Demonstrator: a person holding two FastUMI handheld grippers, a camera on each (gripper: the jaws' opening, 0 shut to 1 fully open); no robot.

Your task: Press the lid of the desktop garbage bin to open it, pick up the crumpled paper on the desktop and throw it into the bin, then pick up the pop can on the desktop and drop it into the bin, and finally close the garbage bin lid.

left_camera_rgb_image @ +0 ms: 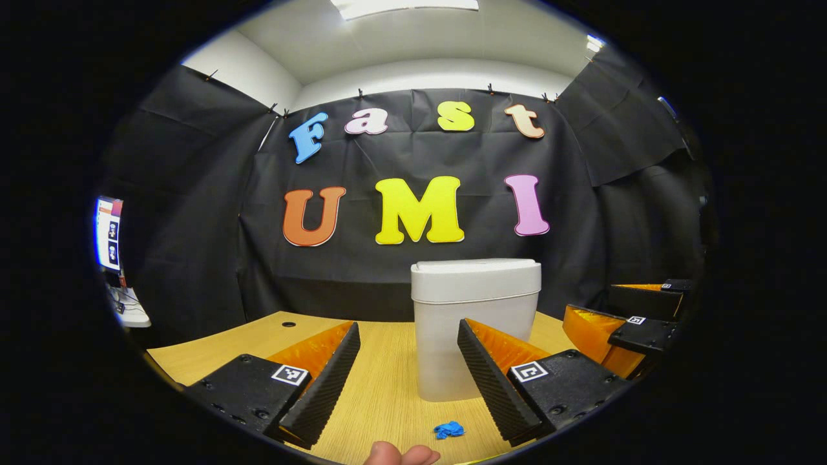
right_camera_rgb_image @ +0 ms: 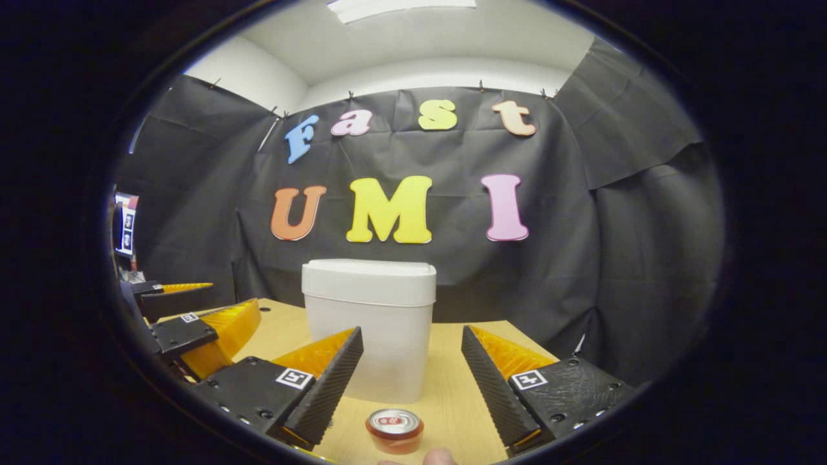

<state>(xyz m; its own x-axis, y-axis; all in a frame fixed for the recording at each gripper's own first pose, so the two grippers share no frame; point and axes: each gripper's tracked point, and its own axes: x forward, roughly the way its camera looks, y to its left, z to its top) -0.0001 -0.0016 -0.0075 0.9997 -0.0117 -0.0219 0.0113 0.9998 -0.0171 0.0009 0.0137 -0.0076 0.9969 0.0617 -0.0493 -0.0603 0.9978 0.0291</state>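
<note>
In the left gripper view the left gripper (left_camera_rgb_image: 407, 381) is held wide open with nothing in it; the bin (left_camera_rgb_image: 475, 323), lid closed, is seen just ahead, and the paper (left_camera_rgb_image: 448, 429) lies on the table (left_camera_rgb_image: 381, 400) near its right finger. The right gripper (right_camera_rgb_image: 410, 381) is also held wide open and empty, with the can (right_camera_rgb_image: 395, 429) standing upright between and below its fingertips, before the bin.

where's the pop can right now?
In the right gripper view, the pop can stands upright on the wooden desktop, low in the frame between the open right claw, just in front of the closed white bin.
</note>
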